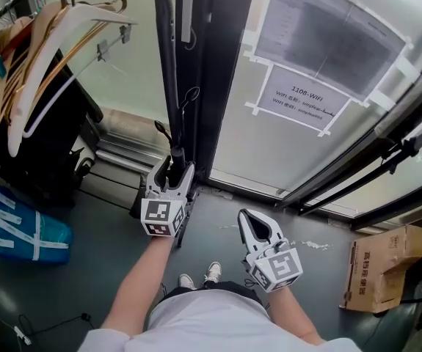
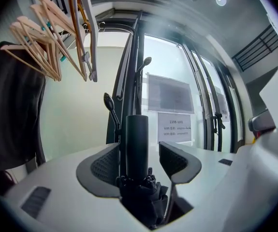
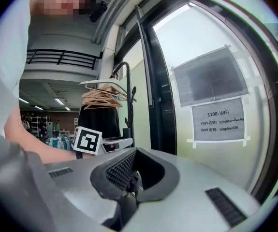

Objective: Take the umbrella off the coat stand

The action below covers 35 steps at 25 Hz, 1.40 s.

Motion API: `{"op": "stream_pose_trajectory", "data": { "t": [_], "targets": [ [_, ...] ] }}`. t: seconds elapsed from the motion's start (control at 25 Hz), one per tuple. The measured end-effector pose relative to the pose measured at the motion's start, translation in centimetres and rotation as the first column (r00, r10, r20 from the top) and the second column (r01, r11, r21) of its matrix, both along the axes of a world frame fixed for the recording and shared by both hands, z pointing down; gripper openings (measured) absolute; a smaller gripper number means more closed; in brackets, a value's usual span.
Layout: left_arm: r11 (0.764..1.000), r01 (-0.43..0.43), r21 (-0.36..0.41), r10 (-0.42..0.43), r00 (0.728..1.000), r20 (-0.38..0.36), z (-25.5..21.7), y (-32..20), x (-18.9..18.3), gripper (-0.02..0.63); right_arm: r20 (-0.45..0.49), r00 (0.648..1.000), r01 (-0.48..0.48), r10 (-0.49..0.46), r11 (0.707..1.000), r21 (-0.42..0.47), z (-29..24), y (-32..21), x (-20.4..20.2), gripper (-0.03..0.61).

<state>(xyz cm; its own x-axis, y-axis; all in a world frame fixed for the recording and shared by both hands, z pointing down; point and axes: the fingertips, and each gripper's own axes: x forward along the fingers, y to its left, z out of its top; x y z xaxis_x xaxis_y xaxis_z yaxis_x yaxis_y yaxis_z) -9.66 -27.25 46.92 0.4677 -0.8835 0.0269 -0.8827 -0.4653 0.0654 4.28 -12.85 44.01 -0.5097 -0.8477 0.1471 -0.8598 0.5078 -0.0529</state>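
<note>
A folded black umbrella (image 1: 175, 159) hangs low against the black coat stand (image 1: 166, 57). My left gripper (image 1: 171, 169) is level and around its handle. In the left gripper view the round black handle (image 2: 137, 144) stands upright between the two pads, close to the left one and with a gap to the right one; the bunched canopy (image 2: 143, 199) sits below. The left gripper (image 2: 143, 161) is open. My right gripper (image 1: 251, 220) hangs to the right, apart from the stand, with its jaws (image 3: 136, 154) together and nothing in them.
Wooden hangers (image 1: 42, 42) hang on a rail at upper left, above a dark garment (image 1: 49, 138). A blue bag (image 1: 20, 226) lies on the floor at left. A glass door with taped paper notices (image 1: 306, 101) is ahead. A cardboard box (image 1: 383, 266) stands at right.
</note>
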Motion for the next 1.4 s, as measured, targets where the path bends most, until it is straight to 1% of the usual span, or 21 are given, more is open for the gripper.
{"op": "stream_pose_trajectory", "data": {
  "t": [0.24, 0.48, 0.72, 0.8, 0.88, 1.04, 1.12, 1.28, 1.4],
  "targets": [
    [1.000, 0.023, -0.009, -0.023, 1.000, 0.001, -0.2, -1.6, 0.6, 0.257, 0.003, 1.000, -0.026, 0.026, 1.000, -0.002, 0.1, -0.1, 1.3, 0.018],
    [0.998, 0.053, -0.022, -0.052, 0.998, 0.024, 0.1, -2.2, 0.7, 0.256, 0.000, 1.000, -0.019, 0.019, 1.000, 0.010, -0.2, -0.5, 1.3, 0.018],
    [0.994, 0.097, -0.058, -0.094, 0.994, 0.051, 1.3, -2.4, 0.2, 0.255, 0.002, 1.000, -0.008, 0.008, 1.000, 0.007, -0.1, -0.7, 1.3, 0.018],
    [0.992, 0.105, -0.063, -0.101, 0.993, 0.064, 1.7, -2.4, 0.2, 0.240, 0.004, 1.000, -0.005, 0.005, 1.000, 0.005, 0.0, -0.8, 1.4, 0.018],
    [0.992, 0.115, -0.059, -0.110, 0.991, 0.076, 1.8, -2.4, 0.3, 0.198, 0.006, 1.000, -0.003, 0.003, 1.000, 0.003, 0.1, -0.8, 1.4, 0.018],
    [0.990, 0.131, -0.057, -0.126, 0.989, 0.083, 1.8, -2.4, 0.0, 0.172, 0.010, 1.000, -0.004, 0.004, 1.000, 0.000, 0.3, -0.8, 1.8, 0.018],
    [0.991, 0.122, -0.062, -0.118, 0.990, 0.074, 1.8, -2.3, -0.2, 0.153, 0.013, 1.000, -0.006, 0.006, 1.000, 0.000, 0.3, -0.8, 2.1, 0.018],
    [0.994, 0.070, -0.081, -0.065, 0.996, 0.063, 1.9, -2.0, -0.2, 0.155, 0.018, 1.000, -0.008, 0.008, 1.000, 0.002, 0.3, -0.9, 2.4, 0.018],
    [0.996, 0.038, -0.081, -0.032, 0.997, 0.072, 1.7, -1.5, 0.1, 0.156, 0.022, 1.000, -0.001, 0.001, 1.000, 0.007, 0.0, -1.0, 2.2, 0.018]
  ]
}}
